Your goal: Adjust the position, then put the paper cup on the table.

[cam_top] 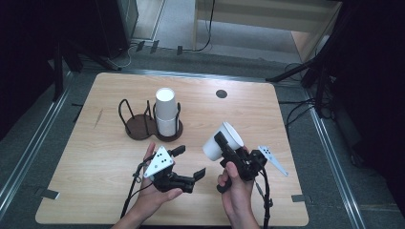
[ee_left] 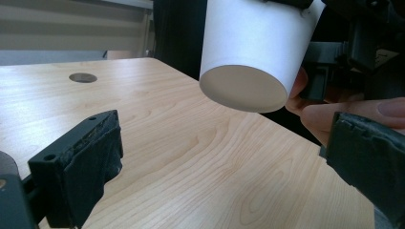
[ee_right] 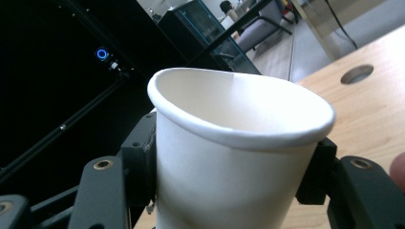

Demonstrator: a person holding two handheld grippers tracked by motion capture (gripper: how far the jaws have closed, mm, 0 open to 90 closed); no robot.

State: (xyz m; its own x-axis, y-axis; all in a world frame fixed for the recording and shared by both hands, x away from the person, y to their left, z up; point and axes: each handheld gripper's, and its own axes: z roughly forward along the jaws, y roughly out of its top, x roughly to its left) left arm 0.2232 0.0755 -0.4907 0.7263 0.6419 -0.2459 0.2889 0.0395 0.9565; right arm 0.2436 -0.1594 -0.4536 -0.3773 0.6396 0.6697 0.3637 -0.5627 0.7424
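light brown wood covers the table [cam_top: 110, 157] in the high view, with grey floor and dark stands around it. near the back edge is a small round hole [cam_top: 221, 93]. a dark wire holder [cam_top: 143, 125] with two round spots sits left of the middle; its right spot holds a stack of white paper cups [cam_top: 165, 112] standing upright, and its left spot has nothing in it. in front, the left hand [cam_top: 153, 193] holds the left gripper [cam_top: 188, 163], and its two jaws stand wide apart with nothing between them. a grey three-cornered plate [cam_top: 159, 161] sits on top of it. the right hand [cam_top: 236, 188] holds the right gripper [cam_top: 223, 147], which is clamped on a single white cup [cam_top: 222, 140]. this cup is lifted off the table and tipped, with its mouth facing up and to the right.

left gripper view: the wood top [ee_left: 191, 162] is close up, and the hole [ee_left: 82, 77] is far off. the two black jaws are far apart at the bottom corners. between them and higher up hangs the cup [ee_left: 253, 52], showing its flat round bottom, which the high view hides. fingers [ee_left: 353, 112] of the other hand are just behind it.

right gripper view: the cup [ee_right: 229, 162] sits tight between the two jaws. we can look into its open mouth, and no drink can be seen inside. the table [ee_right: 377, 109] and hole [ee_right: 357, 74] are at the right. behind are dark frames and a small blue ring light [ee_right: 101, 53].
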